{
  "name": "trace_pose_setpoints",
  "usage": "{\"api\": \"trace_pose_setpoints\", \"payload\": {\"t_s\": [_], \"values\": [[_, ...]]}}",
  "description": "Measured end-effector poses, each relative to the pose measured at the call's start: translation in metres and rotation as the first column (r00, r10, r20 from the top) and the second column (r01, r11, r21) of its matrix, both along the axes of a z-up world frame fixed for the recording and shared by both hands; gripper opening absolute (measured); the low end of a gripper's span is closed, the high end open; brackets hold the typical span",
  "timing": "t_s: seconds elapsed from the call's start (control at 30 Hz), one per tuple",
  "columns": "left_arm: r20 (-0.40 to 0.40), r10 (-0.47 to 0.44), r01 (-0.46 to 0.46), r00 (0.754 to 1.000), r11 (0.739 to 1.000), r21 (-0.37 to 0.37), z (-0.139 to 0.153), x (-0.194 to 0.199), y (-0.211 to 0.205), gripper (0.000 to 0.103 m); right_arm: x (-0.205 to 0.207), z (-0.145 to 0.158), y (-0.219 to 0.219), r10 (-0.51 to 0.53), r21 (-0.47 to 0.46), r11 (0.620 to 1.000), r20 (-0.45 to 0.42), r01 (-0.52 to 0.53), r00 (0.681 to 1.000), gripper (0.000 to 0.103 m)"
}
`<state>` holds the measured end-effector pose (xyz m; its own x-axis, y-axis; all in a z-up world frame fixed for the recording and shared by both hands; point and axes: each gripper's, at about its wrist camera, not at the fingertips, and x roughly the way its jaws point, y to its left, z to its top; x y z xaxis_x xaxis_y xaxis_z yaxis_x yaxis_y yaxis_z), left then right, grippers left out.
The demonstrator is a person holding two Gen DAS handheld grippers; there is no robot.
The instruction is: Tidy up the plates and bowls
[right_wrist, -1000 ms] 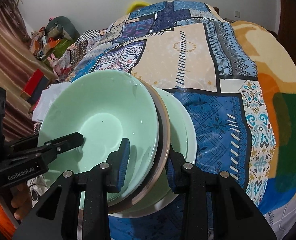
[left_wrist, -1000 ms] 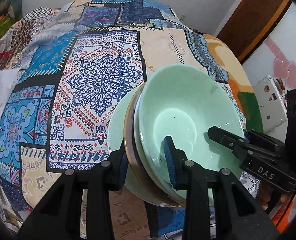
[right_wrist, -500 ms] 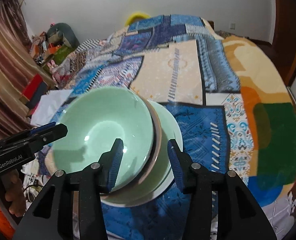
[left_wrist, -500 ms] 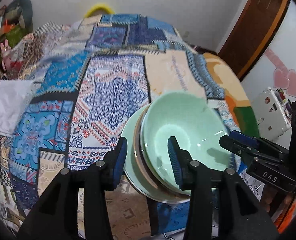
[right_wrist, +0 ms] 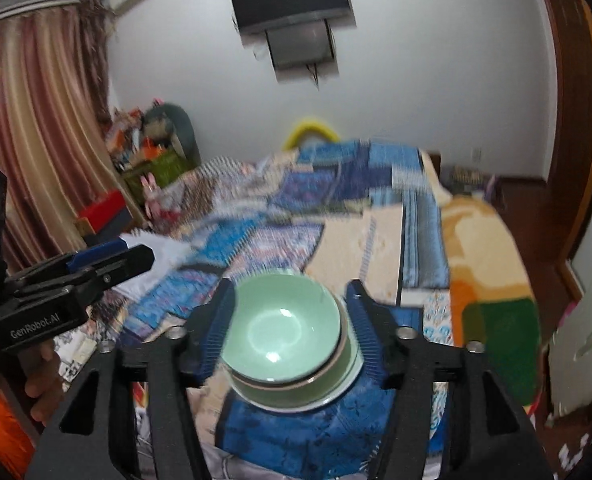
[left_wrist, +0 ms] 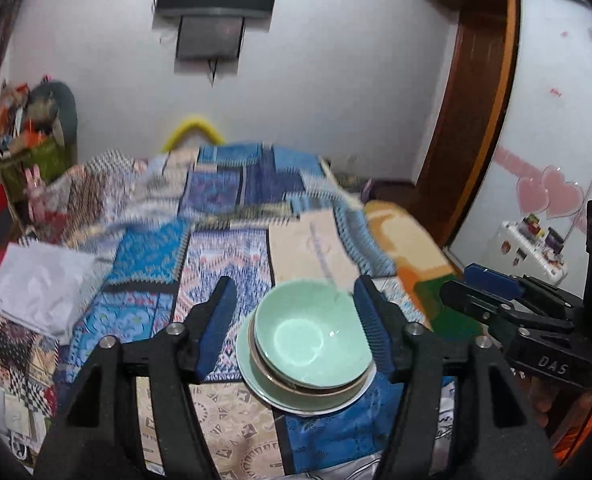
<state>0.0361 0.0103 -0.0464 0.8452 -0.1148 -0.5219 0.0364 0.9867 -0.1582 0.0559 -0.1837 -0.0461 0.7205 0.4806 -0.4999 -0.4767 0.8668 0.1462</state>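
A pale green bowl [left_wrist: 312,332] [right_wrist: 281,330] sits on top of a stack: a brown-rimmed dish [left_wrist: 296,386] under it and a light green plate [left_wrist: 255,384] [right_wrist: 336,392] at the bottom. The stack rests on a patterned blue bedspread [left_wrist: 143,308]. My left gripper [left_wrist: 298,320] is raised above and behind the stack, its jaws opening, nothing between the pads. My right gripper [right_wrist: 289,320] hangs likewise over the stack, jaws opening and empty. Each gripper shows at the side of the other's view.
A white folded cloth [left_wrist: 39,284] lies on the bed's left side. A cluttered corner with bags [right_wrist: 151,152] stands at the back left, a curtain [right_wrist: 35,120] beside it. A wooden door frame [left_wrist: 476,120] and a white cabinet [left_wrist: 532,248] are on the right.
Both grippers let go of the stack's rims, opened wider and rose up and back from it. The bowl stack stays on the bedspread and now looks smaller in both views.
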Motion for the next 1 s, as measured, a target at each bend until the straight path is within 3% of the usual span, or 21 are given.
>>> {"api": "trace_pose_setpoints", "payload": {"t_s": [0.13,0.17,0.43,0.53,0.67,1.0], "values": [[0.091,-0.001,0.0,0.996,1.0,0.003,0.021,-0.026,-0.005,0.07,-0.02,0.019,-0.002,0.008,0.017,1.0,0.084,-0.01,0.996,0.063],[0.121,0.004,-0.006,0.993,1.0,0.013,0.028,-0.034,-0.007,0.072,-0.024,0.023,-0.003,0.008,0.026,1.0,0.101,-0.011,0.995,0.069],[0.267,0.016,-0.033,0.963,0.998,0.062,0.052,-0.075,-0.016,0.101,-0.046,0.04,-0.006,-0.006,0.059,0.998,0.215,-0.007,0.977,0.085],[0.295,0.033,-0.053,0.955,0.997,0.057,0.055,-0.085,-0.016,0.102,-0.051,0.041,-0.005,-0.006,0.059,0.998,0.24,-0.009,0.971,0.089],[0.29,0.03,-0.045,0.956,0.998,0.044,0.054,-0.088,-0.015,0.103,-0.06,0.042,-0.004,-0.027,0.06,0.998,0.285,0.01,0.958,0.102],[0.296,0.035,-0.054,0.955,0.997,0.054,0.049,-0.091,-0.018,0.103,-0.064,0.044,-0.008,-0.041,0.083,0.996,0.297,0.017,0.954,0.103]]}}
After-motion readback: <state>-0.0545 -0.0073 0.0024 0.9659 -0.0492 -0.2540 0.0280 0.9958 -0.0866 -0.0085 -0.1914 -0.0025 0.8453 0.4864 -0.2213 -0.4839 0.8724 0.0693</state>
